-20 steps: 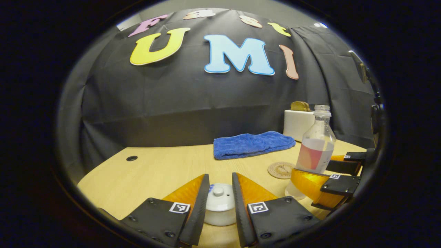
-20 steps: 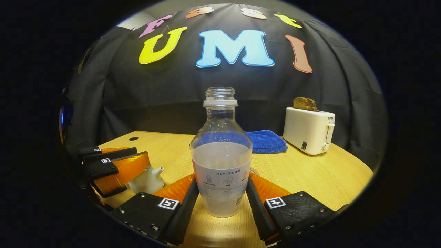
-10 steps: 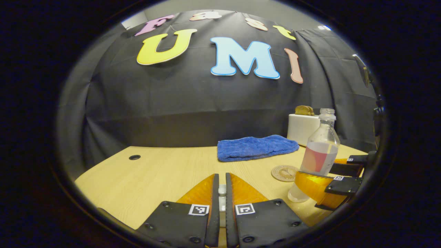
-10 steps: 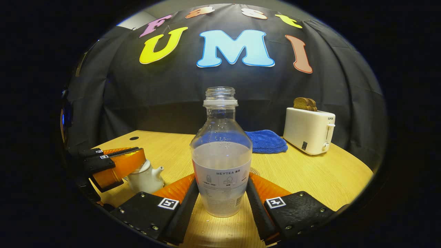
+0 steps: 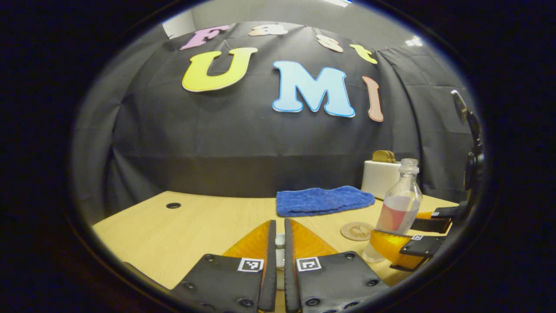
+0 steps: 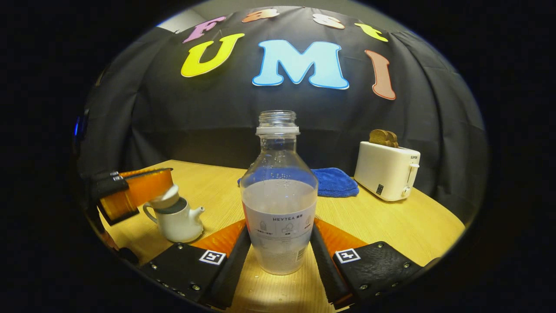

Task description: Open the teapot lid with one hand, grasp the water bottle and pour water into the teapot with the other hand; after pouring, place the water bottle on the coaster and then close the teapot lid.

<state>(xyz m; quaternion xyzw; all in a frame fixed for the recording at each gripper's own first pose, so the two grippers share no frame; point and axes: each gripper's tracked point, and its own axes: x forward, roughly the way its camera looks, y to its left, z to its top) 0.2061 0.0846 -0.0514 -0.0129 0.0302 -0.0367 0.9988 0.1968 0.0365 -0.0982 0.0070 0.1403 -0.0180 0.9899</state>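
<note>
In the right gripper view, the right gripper (image 6: 280, 248) grasps the water bottle (image 6: 279, 204) low on its body, a finger pressed to each side; the bottle stands upright and uncapped on the tabletop (image 6: 382, 226), roughly half full. To the left, the white teapot (image 6: 177, 219) sits on the tabletop with its spout toward the bottle. The left gripper (image 6: 150, 193) holds the teapot lid (image 6: 165, 201) tilted just above the pot's open rim. In the left gripper view, the left gripper (image 5: 278, 252) is clenched on the lid's small knob (image 5: 280, 250). Beyond, the round coaster (image 5: 357, 231) lies just beside the bottle (image 5: 398, 208). Farther back lie a folded blue towel (image 6: 335, 181) and a white toaster (image 6: 385, 171) holding bread slices.
</note>
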